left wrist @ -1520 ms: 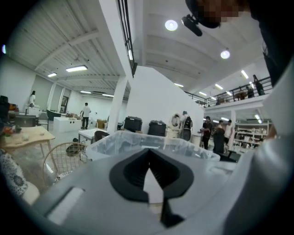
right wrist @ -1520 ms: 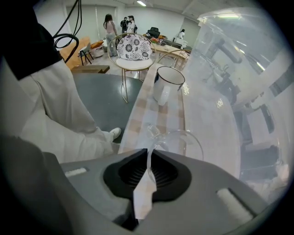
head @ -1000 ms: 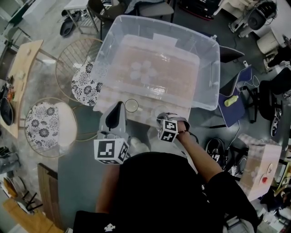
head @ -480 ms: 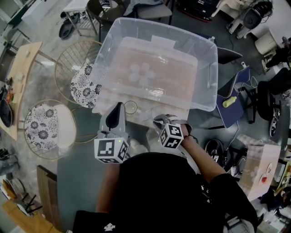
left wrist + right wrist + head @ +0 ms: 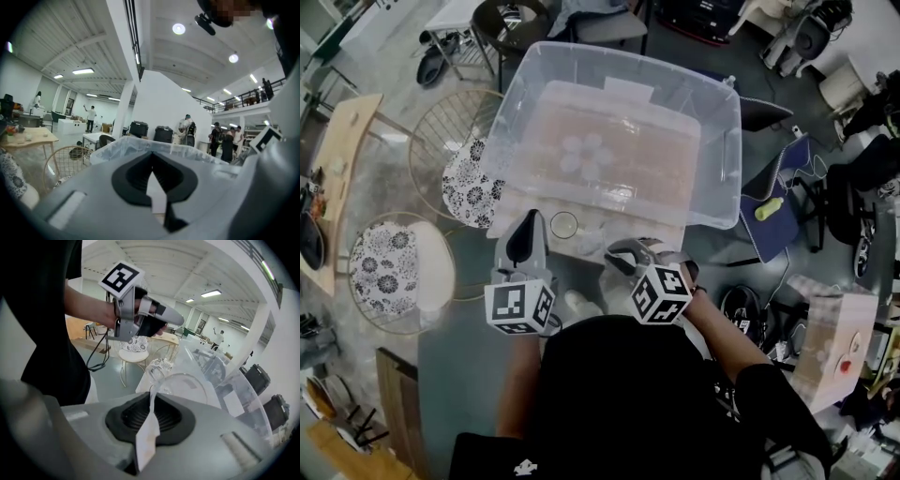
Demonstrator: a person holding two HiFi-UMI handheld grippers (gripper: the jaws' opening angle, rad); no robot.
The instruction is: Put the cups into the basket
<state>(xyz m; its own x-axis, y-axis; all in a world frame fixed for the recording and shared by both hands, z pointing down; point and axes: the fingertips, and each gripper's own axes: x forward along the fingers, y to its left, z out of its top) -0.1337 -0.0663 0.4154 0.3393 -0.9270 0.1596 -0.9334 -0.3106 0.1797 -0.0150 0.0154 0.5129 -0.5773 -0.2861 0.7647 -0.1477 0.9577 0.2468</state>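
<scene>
The basket is a big clear plastic bin (image 5: pixel 727 122) on the table in front of me, also seen in the left gripper view (image 5: pixel 140 145). My right gripper (image 5: pixel 621 253) is just short of the bin's near wall, shut on the rim of a clear cup (image 5: pixel 185 385) that sticks out past its tips (image 5: pixel 152 397). My left gripper (image 5: pixel 528 246) points at the bin with its jaws together and nothing in them (image 5: pixel 151 157). Another clear cup (image 5: pixel 563 225) stands upright between the left gripper and the bin. Pale cups (image 5: pixel 581 303) lie nearer me, between the two grippers.
Two wire chairs with floral cushions (image 5: pixel 467 176) (image 5: pixel 389 264) stand left of the table, beyond them a wooden table (image 5: pixel 337 150). At the right are a blue chair (image 5: pixel 773 211), shoes (image 5: pixel 741 309) and a cardboard box (image 5: pixel 830 347).
My right gripper has drawn back toward me and turned, carrying the clear cup with it. The left gripper has barely moved.
</scene>
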